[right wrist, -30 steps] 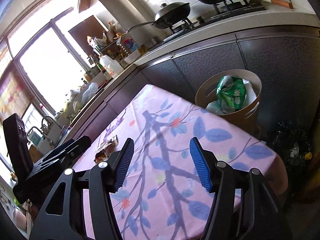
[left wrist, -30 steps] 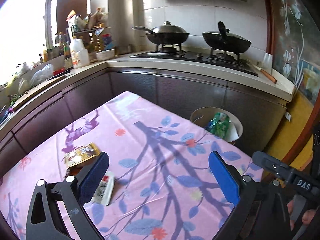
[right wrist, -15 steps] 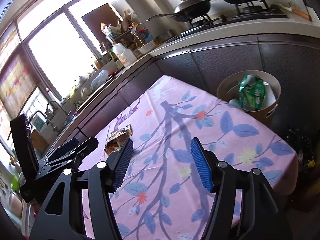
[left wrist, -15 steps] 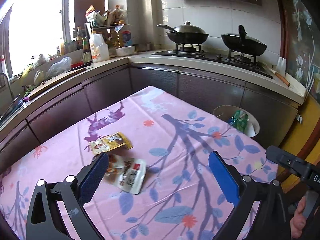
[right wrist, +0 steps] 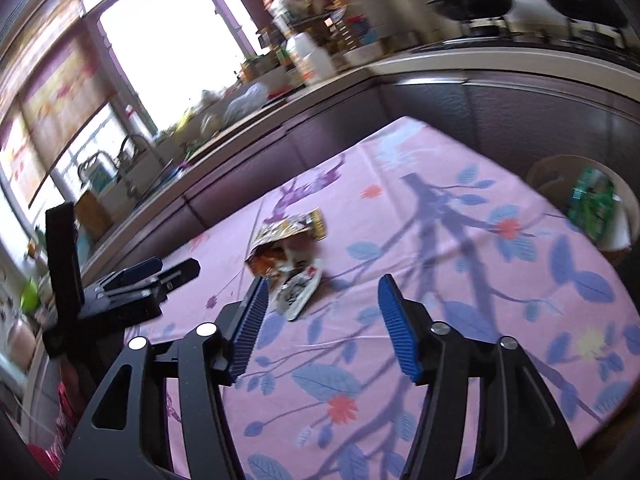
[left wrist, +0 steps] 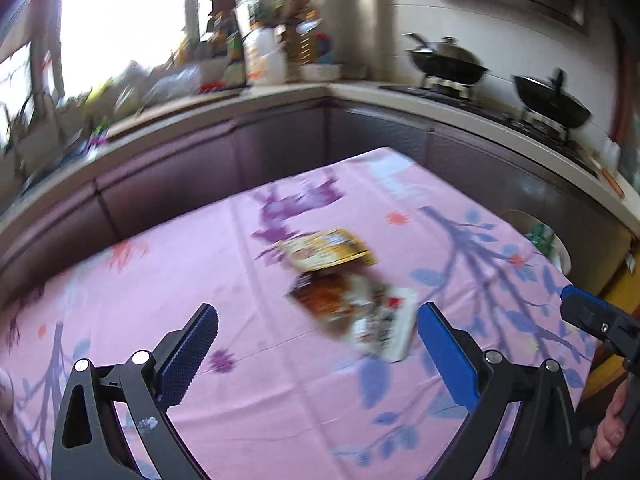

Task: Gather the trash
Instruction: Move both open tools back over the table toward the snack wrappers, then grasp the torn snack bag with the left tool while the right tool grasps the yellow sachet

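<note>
My left gripper [left wrist: 316, 336] hangs wide open over bare pink tablecloth [left wrist: 280, 408]; the wrappers [left wrist: 352, 308] lie just ahead, toward its right finger. My right gripper [right wrist: 320, 320] gapes too, wrappers [right wrist: 290, 268] beyond its left finger. The bin [right wrist: 624, 216] sits off the table's far-right edge.

Both wrist views low over the pink tablecloth [left wrist: 304, 400], sharing wrappers [right wrist: 288, 264] and stove.

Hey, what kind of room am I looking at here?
Most likely a home kitchen: two dark woks sit on a gas stove, the counter is crowded with bottles, and a sink tap stands by the window. Snack wrappers lie on a pink tablecloth.
</note>
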### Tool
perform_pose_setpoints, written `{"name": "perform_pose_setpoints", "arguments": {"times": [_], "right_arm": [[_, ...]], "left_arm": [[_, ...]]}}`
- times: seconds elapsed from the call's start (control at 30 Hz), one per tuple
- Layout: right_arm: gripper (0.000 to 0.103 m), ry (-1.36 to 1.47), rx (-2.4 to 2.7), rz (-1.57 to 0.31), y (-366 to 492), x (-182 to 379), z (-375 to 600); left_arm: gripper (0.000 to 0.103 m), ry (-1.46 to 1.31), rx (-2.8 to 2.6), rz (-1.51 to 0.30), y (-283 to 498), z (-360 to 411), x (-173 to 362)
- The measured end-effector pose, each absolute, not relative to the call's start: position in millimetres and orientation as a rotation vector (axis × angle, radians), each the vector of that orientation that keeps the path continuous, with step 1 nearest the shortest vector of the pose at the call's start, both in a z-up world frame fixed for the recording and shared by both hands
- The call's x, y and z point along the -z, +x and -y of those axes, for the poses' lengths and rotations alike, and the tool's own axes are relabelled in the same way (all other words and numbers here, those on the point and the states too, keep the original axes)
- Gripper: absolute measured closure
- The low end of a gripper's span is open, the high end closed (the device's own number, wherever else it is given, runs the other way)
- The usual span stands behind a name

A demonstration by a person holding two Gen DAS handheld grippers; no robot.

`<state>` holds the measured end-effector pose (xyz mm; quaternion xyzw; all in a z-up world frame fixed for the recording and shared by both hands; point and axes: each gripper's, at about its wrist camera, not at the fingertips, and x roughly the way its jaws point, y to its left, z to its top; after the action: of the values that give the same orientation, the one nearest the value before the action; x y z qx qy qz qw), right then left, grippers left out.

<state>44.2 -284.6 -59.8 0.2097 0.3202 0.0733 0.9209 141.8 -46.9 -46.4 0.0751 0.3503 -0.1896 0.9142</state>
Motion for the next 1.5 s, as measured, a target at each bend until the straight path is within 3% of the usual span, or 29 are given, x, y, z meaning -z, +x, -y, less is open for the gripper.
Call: {"name": "perform_pose_setpoints", "arguments": {"times": [0.13, 0.47, 0.7, 0.93, 1.03, 1.1, 1.17, 1.2, 1.37, 1.43, 1.5], "right_arm": [[0.067, 0.418, -0.221, -0.716, 75, 75, 269], [0.067, 0.451, -0.199, -0.813, 157, 119, 274], [0.098, 0.504, -0.248, -0.881, 186, 143, 260], [0.099, 0.433, -0.216, -0.864, 191, 145, 243], [0.099, 0.44, -0.238, -0.873, 194, 146, 241], [0.099, 0.425, -0.258, -0.876, 196, 146, 233], [0.098, 0.418, -0.285, -0.885, 198, 145, 228], [0.096, 0.431, -0.303, -0.893, 198, 146, 228], [0.091, 0.502, -0.318, -0.886, 200, 141, 238], [0.075, 0.569, -0.325, -0.876, 205, 138, 244], [0.071, 0.63, -0.345, -0.878, 211, 137, 244]], "left_arm": [[0.004, -0.002, 0.39, -0.789, 162, 2, 59], [0.014, -0.203, 0.474, -0.982, 198, -13, 97], [0.02, -0.22, 0.526, -1.04, 208, 3, 115], [0.023, -0.306, 0.607, -1.09, 230, 16, 127], [0.033, -0.307, 0.622, -1.099, 239, 25, 130], [0.049, -0.297, 0.629, -1.093, 242, 29, 129], [0.08, -0.274, 0.613, -1.109, 245, 35, 132], [0.088, -0.26, 0.596, -1.1, 244, 34, 132], [0.097, -0.309, 0.597, -1.034, 236, 3, 120], [0.098, -0.3, 0.562, -1.002, 233, -13, 114], [0.099, -0.311, 0.539, -0.974, 229, -31, 107]]}}
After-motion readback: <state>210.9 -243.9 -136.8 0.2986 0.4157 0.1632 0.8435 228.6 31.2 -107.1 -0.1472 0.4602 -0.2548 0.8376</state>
